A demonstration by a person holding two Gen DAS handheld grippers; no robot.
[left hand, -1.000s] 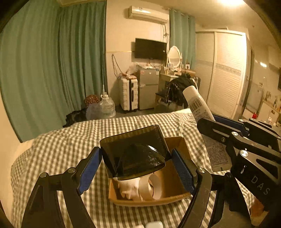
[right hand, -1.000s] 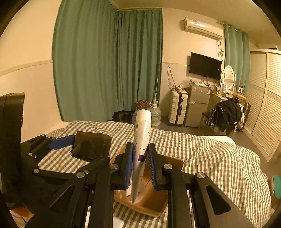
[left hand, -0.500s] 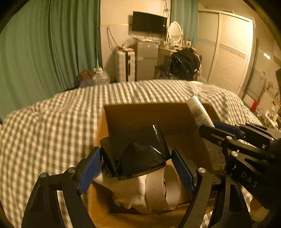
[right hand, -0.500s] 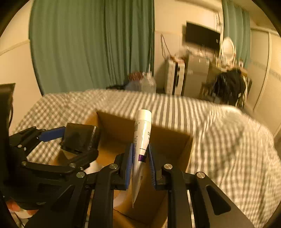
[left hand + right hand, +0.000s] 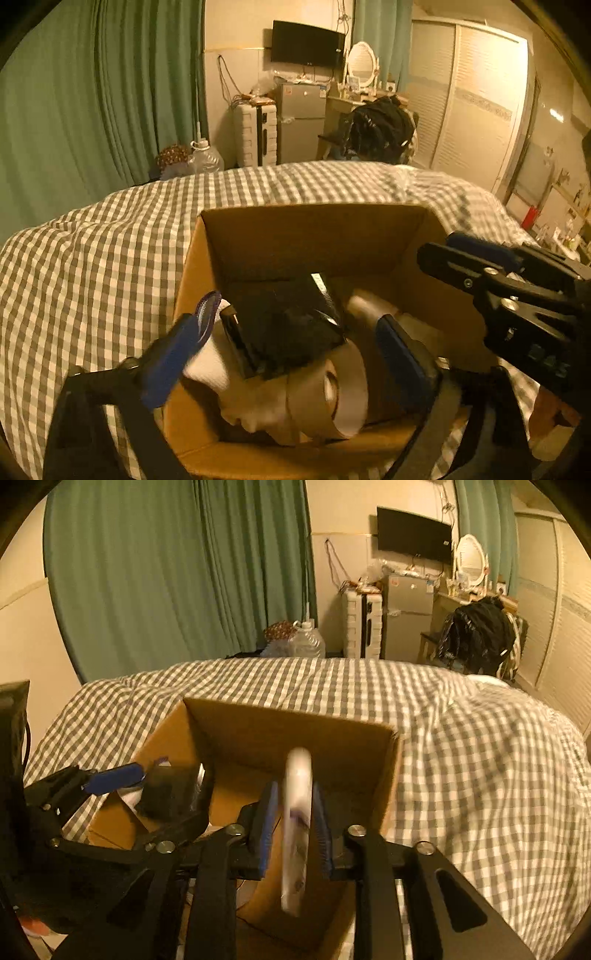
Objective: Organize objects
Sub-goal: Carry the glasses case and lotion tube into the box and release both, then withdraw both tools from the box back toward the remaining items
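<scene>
**Two grippers over one box**

Left wrist: one cardboard box [image 5: 314,236] on the checked bed [image 5: 92,266]. Inside: one black pack [image 5: 284,325], one tape roll [image 5: 328,395], white cloth [image 5: 207,365]. Left gripper [image 5: 291,343] fingers spread wide, the pack lying loose between them. Writing on the right gripper [image 5: 517,295] too blurred to read.

Right wrist: one white tube [image 5: 297,823], blurred, long axis upright, cap up, over the box interior. Right gripper [image 5: 295,834] fingers parted either side; contact uncertain. Label unreadable.
</scene>
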